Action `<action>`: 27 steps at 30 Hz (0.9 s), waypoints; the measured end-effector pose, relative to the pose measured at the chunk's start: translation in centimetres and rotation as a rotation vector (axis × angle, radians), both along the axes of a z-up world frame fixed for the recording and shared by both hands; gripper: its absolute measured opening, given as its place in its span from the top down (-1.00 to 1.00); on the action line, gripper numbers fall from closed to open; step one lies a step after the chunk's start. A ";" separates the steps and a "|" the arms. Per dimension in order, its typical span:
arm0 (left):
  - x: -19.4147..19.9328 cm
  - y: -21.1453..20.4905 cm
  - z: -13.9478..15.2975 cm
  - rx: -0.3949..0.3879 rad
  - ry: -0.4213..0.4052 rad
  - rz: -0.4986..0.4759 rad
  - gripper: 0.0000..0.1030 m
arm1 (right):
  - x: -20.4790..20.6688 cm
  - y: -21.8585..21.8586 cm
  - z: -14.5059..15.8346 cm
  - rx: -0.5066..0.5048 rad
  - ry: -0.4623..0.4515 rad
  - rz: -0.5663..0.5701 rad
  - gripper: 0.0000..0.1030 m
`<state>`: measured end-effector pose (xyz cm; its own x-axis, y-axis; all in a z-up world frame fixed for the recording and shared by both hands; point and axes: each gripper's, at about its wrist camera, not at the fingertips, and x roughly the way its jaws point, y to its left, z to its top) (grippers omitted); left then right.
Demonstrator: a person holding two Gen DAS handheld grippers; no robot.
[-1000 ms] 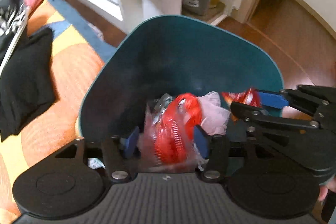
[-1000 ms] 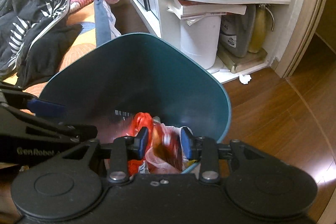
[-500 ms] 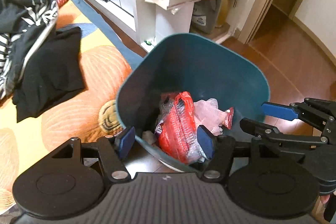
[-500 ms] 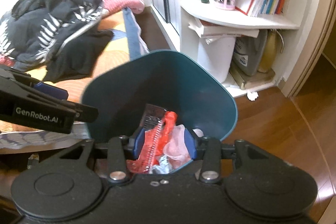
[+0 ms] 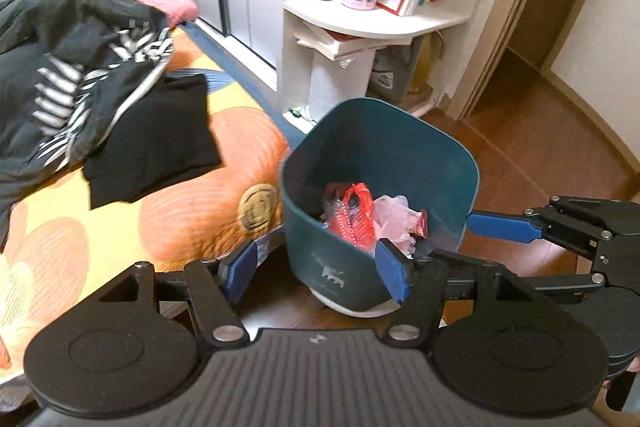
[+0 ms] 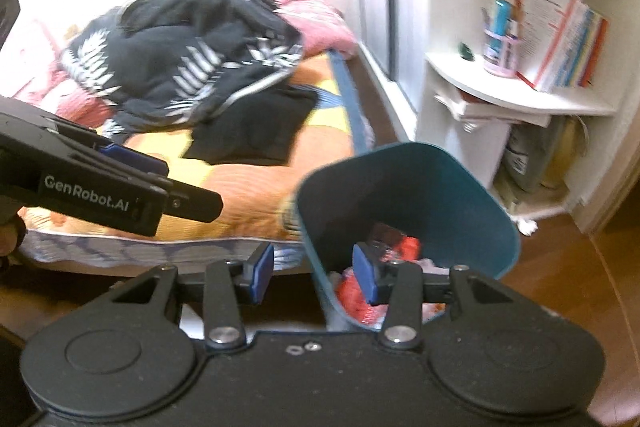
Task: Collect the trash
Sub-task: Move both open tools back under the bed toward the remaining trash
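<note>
While both tools [image 5: 316,273] [image 6: 314,273] hang spread and empty, the right widening, the bin [image 5: 436,163] stands upright, mouth up.

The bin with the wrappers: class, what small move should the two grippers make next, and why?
Probably swing both away from the bin to look for more trash. The red wrapper and pink plastic lie inside it, the left gripper is open and holds nothing, and the right gripper has nothing between its opening jaws.
</note>
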<state>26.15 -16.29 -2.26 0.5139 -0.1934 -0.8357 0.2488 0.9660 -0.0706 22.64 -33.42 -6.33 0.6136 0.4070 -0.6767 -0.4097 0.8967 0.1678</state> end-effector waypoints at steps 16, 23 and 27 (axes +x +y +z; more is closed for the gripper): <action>-8.4 15.3 -0.2 -0.042 -0.017 0.196 -0.58 | -3.8 13.1 0.3 0.022 0.025 0.268 0.03; -10.5 23.3 -3.3 -0.062 0.015 0.332 -0.63 | -4.9 19.9 -2.1 -0.003 0.054 0.361 0.00; -10.9 28.0 -5.8 -0.036 0.037 0.411 -0.63 | -5.2 23.7 -4.4 -0.016 0.095 0.413 -0.01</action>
<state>15.22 11.69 -8.08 0.5240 -0.0074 -0.8517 -0.1605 0.9812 -0.1073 17.44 -9.74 -10.74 0.3356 0.5945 -0.7308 -0.7182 0.6635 0.2099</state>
